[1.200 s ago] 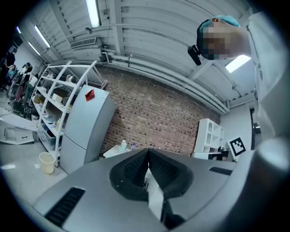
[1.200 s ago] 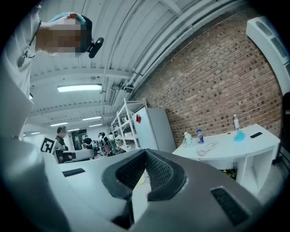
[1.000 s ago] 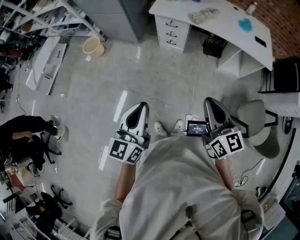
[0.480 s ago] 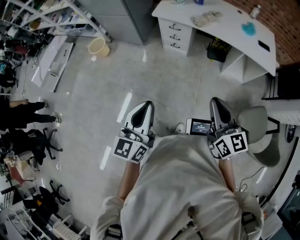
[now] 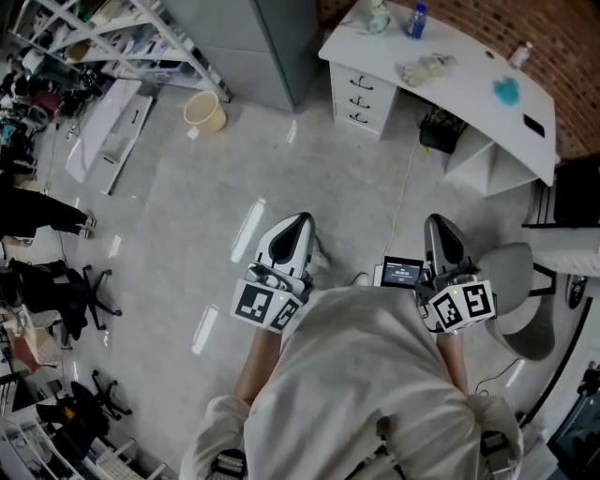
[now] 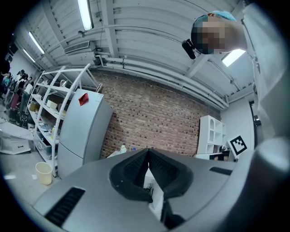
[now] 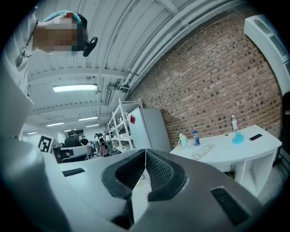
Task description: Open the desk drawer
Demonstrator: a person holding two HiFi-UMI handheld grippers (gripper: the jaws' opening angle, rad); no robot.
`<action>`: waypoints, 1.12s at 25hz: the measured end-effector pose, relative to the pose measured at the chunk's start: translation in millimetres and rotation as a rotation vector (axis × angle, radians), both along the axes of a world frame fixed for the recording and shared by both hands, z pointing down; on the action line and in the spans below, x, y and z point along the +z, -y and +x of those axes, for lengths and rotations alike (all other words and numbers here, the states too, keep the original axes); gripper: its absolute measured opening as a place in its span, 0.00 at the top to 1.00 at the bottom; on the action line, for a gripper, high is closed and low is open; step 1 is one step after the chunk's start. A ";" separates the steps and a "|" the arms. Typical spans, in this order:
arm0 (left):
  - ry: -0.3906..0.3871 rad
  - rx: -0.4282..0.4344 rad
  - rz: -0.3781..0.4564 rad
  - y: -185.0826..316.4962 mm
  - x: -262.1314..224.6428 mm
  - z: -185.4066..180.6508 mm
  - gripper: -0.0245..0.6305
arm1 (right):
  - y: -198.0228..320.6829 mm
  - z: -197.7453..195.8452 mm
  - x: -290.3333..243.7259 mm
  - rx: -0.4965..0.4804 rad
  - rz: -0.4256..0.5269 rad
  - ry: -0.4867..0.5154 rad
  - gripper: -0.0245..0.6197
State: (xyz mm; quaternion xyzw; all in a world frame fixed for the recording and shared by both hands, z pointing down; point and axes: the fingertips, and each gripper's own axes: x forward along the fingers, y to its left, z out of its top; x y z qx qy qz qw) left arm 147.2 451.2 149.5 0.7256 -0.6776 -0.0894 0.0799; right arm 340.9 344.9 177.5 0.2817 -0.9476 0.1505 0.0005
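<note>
A white desk [image 5: 469,70] stands against the brick wall at the far right in the head view, with a stack of three drawers [image 5: 363,97] at its left end. The desk top [image 7: 226,147] also shows at the right of the right gripper view. My left gripper [image 5: 298,223] and right gripper [image 5: 441,225] are held level in front of me, well short of the desk, both shut with nothing between the jaws. The jaws meet tip to tip in the left gripper view [image 6: 148,150] and in the right gripper view [image 7: 145,152].
A grey cabinet [image 5: 253,42] stands left of the desk, a yellow bucket [image 5: 204,111] on the floor beside it. A grey chair [image 5: 523,281] is at my right. On the desk lie a cloth [image 5: 427,67], a bottle [image 5: 417,19] and a blue object [image 5: 506,91]. Shelving [image 5: 84,37] fills the far left.
I have walked forward: the desk and its drawers sit lower and nearer in the head view. Both grippers moved along with me and stayed shut.
</note>
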 end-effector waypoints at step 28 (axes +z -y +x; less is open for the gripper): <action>-0.054 0.185 -0.038 116.2 15.9 -216.5 0.95 | 92.4 -204.4 1.6 0.167 -0.008 -0.059 0.92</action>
